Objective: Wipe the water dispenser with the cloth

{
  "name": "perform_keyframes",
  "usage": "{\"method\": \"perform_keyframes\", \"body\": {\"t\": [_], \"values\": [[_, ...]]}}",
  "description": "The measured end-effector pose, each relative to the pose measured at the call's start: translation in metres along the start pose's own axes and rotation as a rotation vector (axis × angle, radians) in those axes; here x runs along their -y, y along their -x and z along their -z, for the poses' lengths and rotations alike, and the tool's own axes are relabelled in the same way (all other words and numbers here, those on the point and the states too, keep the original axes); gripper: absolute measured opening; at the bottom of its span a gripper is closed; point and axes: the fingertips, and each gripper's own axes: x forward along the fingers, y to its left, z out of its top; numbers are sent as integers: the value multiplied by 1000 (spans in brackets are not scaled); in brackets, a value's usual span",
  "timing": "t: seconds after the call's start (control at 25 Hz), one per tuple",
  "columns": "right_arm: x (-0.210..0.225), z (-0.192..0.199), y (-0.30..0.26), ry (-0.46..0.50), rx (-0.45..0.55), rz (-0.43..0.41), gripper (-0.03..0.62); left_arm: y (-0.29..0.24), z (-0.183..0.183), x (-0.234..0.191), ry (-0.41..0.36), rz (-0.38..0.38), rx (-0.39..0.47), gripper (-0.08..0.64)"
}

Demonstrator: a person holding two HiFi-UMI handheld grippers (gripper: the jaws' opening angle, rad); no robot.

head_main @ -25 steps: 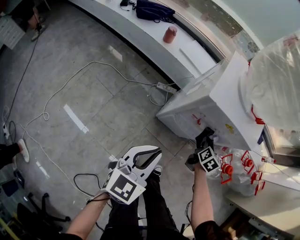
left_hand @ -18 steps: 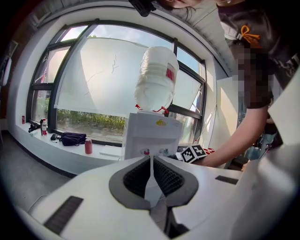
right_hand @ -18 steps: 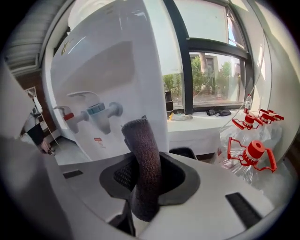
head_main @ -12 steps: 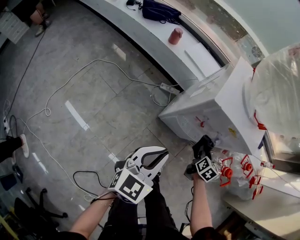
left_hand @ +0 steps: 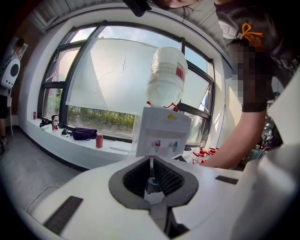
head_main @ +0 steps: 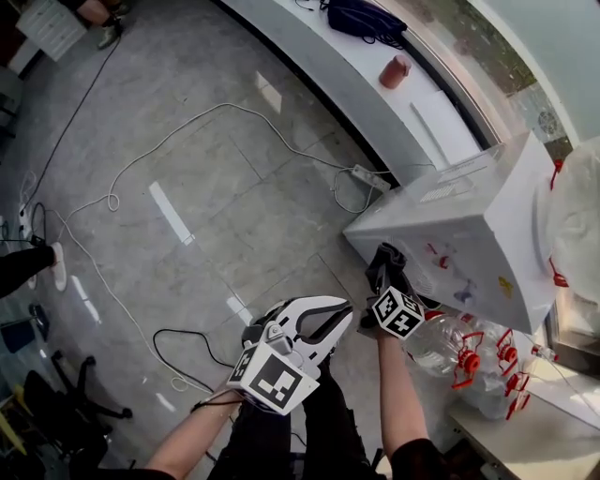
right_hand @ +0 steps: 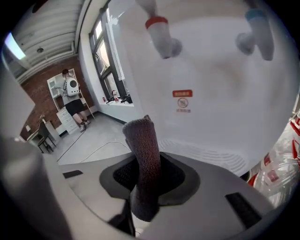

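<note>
The white water dispenser (head_main: 459,234) stands at the right under an upturned clear bottle (head_main: 577,206). My right gripper (head_main: 384,277) is shut on a dark grey cloth (head_main: 386,262) close to the dispenser's front. In the right gripper view the cloth (right_hand: 144,154) sticks up from between the jaws. It points at the front panel (right_hand: 211,103), below the red tap (right_hand: 161,33) and the blue tap (right_hand: 255,30). My left gripper (head_main: 339,314) hangs low beside it, shut on nothing. The left gripper view shows the whole dispenser (left_hand: 161,131) farther off.
Several empty bottles with red handles (head_main: 469,361) lie on the floor right of my right arm. A power strip (head_main: 366,175) and cables (head_main: 141,169) trail over the grey floor. The window ledge (head_main: 309,56) holds a red cup (head_main: 394,72) and a dark bag (head_main: 366,19).
My right gripper with the cloth has slid along the dispenser's front, from just under the taps toward the base. My left gripper stays shut and has shifted slightly toward the right arm.
</note>
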Motion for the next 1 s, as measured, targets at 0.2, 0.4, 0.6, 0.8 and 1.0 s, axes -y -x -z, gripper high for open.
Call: {"method": "perform_keyframes", "body": {"t": [0.2, 0.4, 0.6, 0.8, 1.0], "values": [[-2, -5, -37, -84, 10, 20, 109, 2, 27, -2, -27, -10, -37, 29], [23, -17, -42, -118, 29, 71, 112, 5, 41, -8, -5, -35, -40, 29], [41, -11, -29, -77, 8, 78, 112, 3, 42, -8, -3, -36, -43, 29], [77, -1, -8, -152, 12, 141, 114, -5, 30, -6, 1, -29, -20, 29], [123, 9, 18, -159, 5, 219, 114, -14, 27, 0, -6, -22, -15, 29]]}}
